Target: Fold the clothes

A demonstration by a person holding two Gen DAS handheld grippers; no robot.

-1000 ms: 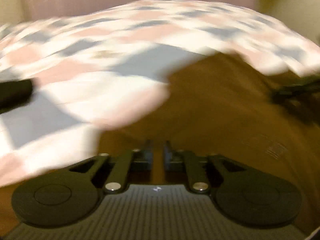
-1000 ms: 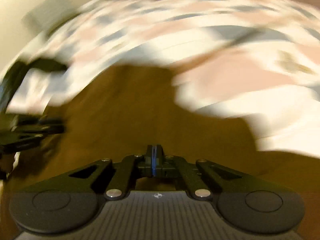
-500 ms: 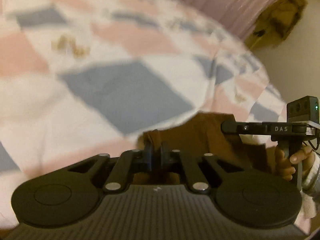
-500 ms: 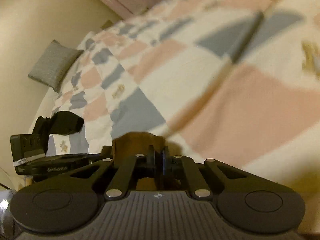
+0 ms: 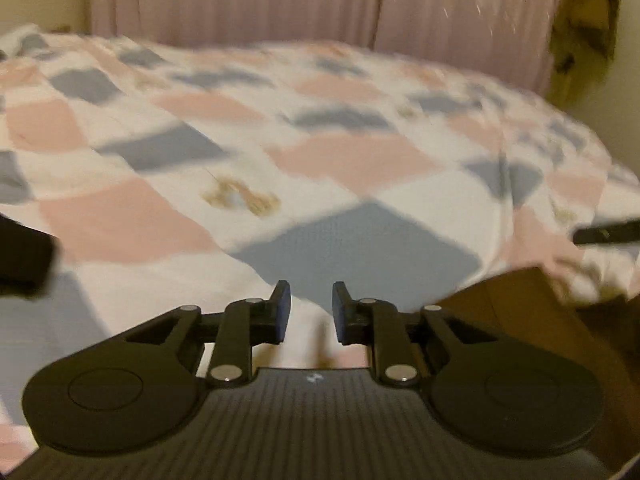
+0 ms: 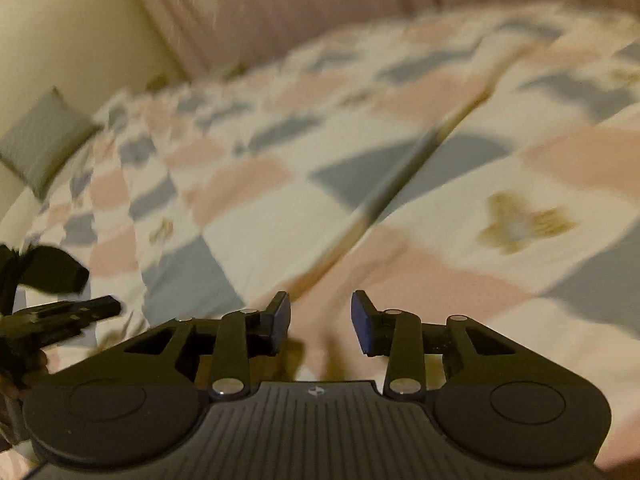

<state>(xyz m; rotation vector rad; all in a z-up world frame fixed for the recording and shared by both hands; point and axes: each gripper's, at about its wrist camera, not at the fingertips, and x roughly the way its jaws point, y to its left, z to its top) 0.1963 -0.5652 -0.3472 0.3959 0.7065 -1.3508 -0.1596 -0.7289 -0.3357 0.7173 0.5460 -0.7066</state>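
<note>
Hovering over the checked quilt (image 5: pixel 248 240), both the left gripper (image 5: pixel 308 306) and right gripper (image 6: pixel 320 316) gape empty; brown garment (image 5: pixel 516 304) lies near right.

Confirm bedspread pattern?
Patchwork of pink, grey-blue and white squares on the bedspread; left wrist view shows it best.

The plain brown cloth garment (image 5: pixel 516 304) lies on my bed's patchwork quilt, low at the right of my left view. Its near corner looks flat. The rest is cut off.
</note>
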